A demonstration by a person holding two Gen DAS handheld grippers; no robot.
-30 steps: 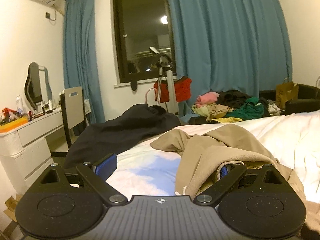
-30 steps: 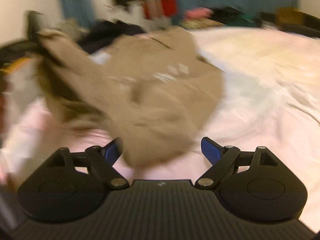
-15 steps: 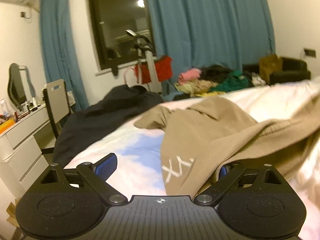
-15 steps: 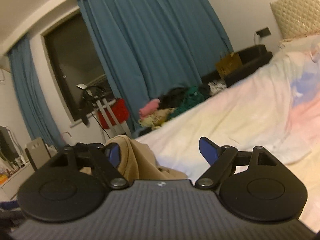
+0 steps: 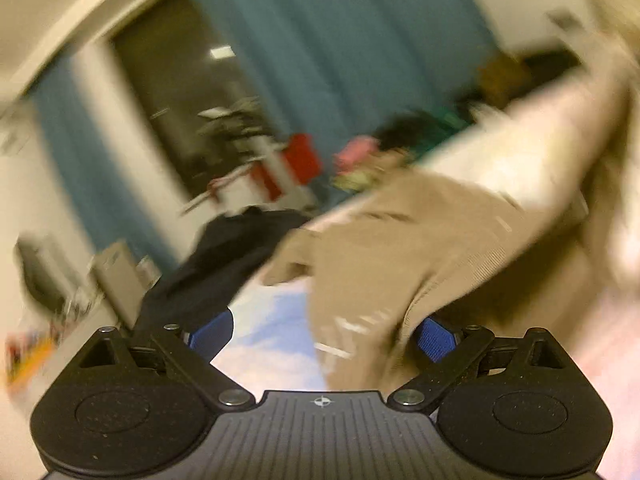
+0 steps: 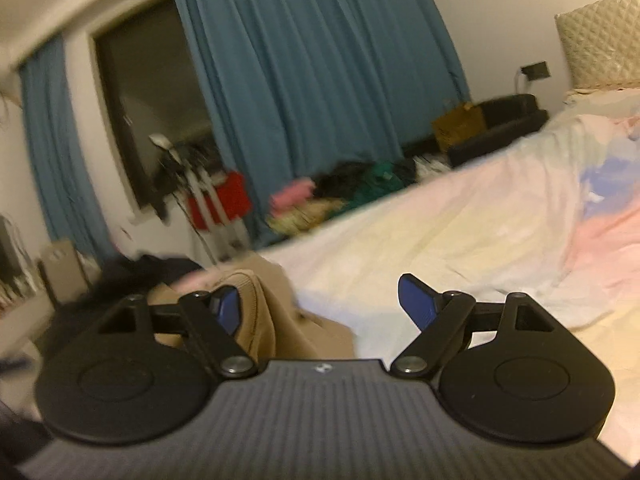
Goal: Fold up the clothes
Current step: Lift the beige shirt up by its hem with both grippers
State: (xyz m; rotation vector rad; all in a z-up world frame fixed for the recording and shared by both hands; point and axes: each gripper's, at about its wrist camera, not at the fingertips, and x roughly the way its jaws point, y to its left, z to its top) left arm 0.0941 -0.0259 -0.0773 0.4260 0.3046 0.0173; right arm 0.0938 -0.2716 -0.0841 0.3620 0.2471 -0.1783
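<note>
The tan garment [image 5: 400, 248] drapes against the left gripper's [image 5: 322, 330] right finger and the right gripper's [image 6: 320, 304] left finger, both spread wide.

Sweatshirt [image 5: 400, 256] lies on bed [image 6: 460, 216], dark garment [image 5: 224, 256] left.

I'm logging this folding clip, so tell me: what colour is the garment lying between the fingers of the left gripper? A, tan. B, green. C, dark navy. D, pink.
A: in the left wrist view the tan garment spreads across the bed and runs down between the open fingers of the left gripper; the dark garment lies farther off, at the bed's left edge.
</note>
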